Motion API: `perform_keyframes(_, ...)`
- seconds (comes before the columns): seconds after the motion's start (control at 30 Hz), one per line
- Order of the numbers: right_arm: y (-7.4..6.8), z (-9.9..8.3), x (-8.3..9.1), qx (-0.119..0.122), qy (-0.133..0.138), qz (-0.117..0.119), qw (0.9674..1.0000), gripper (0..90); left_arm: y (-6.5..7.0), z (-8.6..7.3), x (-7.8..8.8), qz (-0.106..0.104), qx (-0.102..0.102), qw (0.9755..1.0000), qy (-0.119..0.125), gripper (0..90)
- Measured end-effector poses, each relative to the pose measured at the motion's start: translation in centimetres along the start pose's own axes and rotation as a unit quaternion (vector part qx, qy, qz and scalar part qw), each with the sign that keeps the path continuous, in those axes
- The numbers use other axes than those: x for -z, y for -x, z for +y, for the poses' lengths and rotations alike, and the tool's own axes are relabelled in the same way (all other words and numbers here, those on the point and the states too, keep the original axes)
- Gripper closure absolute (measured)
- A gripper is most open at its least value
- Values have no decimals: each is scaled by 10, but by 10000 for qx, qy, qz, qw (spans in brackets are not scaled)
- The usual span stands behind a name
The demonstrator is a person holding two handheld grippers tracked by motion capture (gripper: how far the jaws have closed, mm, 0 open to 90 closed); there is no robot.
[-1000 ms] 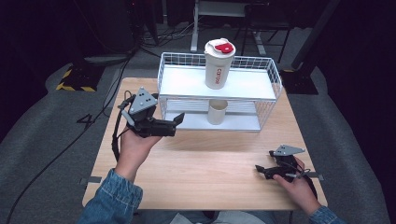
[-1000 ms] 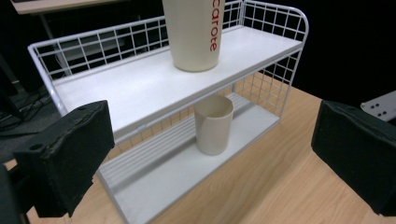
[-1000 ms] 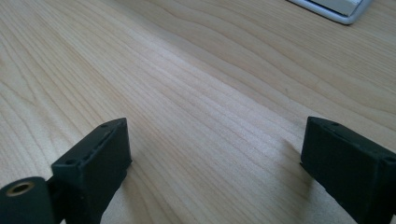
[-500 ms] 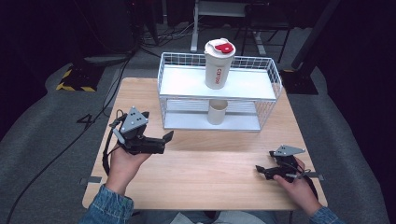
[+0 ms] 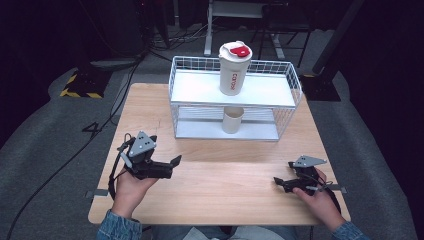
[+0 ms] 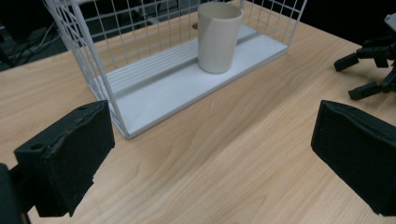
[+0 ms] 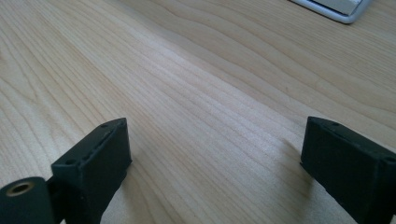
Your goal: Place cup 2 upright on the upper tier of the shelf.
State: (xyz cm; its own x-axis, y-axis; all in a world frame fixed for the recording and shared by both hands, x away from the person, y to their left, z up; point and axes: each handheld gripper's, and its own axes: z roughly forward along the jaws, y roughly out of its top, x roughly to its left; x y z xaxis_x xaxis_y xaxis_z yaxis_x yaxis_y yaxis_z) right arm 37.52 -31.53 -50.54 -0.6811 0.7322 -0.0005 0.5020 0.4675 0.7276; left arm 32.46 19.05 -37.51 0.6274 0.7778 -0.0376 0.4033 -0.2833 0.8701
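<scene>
With both grippers, left gripper (image 5: pixel 176 161) and right gripper (image 5: pixel 278 182), gaping empty near the tabletop's front edge, the cream cylindrical cup (image 6: pixel 218 37) is sitting inside the white wire rack (image 6: pixel 84 60), whose bars risk snagging a reaching jaw.

My left gripper (image 5: pixel 176 160): black body, grey three-cornered plate on top, black cable looping off behind. Jaws are blocky black pads, matte, edges worn; small round hole near one corner. My right gripper (image 5: pixel 276 181): same black build, same grey plate, thin cable trailing. Its jaws show small screw holes, brass-coloured ring at base. Blue denim sleeves (image 5: pixel 116 231) on both forearms.
</scene>
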Motion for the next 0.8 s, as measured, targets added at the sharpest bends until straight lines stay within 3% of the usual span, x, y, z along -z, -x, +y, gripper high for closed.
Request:
perform_keyframes(0.2, 0, 0, 0, 0, 0, 0, 10000, 86, 0, -21, -4, 26, 96, 9999, -93, 2)
perform_keyframes(0.33, 0, 0, 0, -4, -2, 1, 10000, 86, -3, -33, -5, 150, 212, 9996, -56, 6)
perform_keyframes(0.8, 0, 0, 0, -2, -3, 5, 10000, 85, -5, -70, -19, 207, 495, 9983, -224, 9)
